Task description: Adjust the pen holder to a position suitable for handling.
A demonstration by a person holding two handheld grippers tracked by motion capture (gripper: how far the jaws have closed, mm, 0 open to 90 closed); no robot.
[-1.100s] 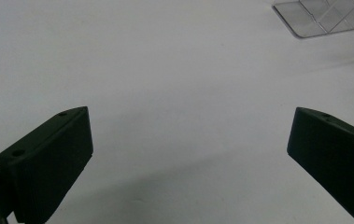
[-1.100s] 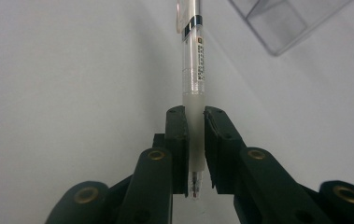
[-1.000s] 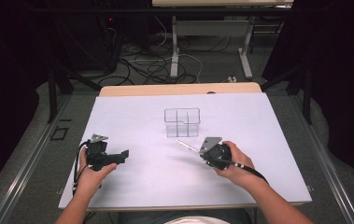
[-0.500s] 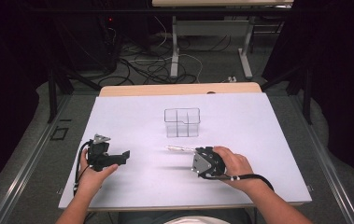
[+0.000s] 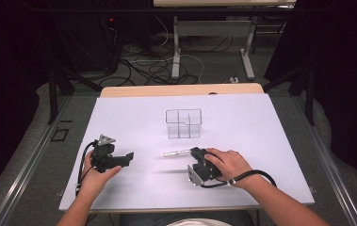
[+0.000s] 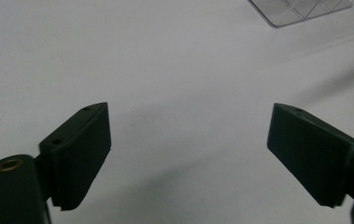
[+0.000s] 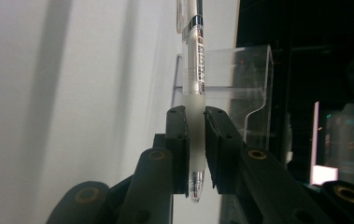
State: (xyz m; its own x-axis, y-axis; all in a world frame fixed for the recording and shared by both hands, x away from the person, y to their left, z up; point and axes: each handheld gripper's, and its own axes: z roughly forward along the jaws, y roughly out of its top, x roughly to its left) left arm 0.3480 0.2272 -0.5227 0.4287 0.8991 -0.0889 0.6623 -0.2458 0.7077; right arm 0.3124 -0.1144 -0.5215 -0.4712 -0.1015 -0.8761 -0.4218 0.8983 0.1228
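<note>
On the tabletop (image 5: pixel 261 122) | right gripper (image 5: pixel 196 155) jaws clamp pen (image 7: pixel 194 93) just before clear organizer (image 5: pixel 183 123) | left gripper (image 5: pixel 128 156) jaws open, idle | pickup done, placing in organizer left.

High view: above your side, looking forward and down on the table (image 5: pixel 119 113).
Gripper views: close along your jaws; all share the clear organizer (image 5: pixel 183 123).

White table (image 5: pixel 270 141) with wooden far edge. Beyond it, cables (image 5: pixel 152 70) on grey floor (image 5: pixel 214 70) and a second table's legs (image 5: pixel 176 47).
</note>
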